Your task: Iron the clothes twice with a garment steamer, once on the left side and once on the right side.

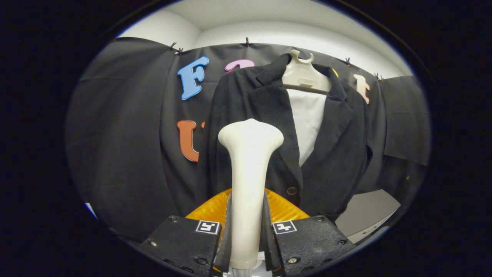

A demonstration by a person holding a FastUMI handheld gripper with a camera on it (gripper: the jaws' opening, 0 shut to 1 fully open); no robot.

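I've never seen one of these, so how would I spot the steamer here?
Find the black jacket on its hanger. Just before it stands the garment steamer, clamped between the gripper fingers: pale, slim-necked, flaring wide on top.

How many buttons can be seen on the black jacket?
1: a dark button on the jacket front, just right of the steamer held between the fingers. Others may be hidden behind it.

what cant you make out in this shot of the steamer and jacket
Gripper view:
- The steamer's plate: faces away, so contact with the jacket can't be judged.
- The jacket's front behind the steamer.
- The jacket's hem: behind the tool, whose fingers clamp the steamer handle.
- The button: too small for detail.
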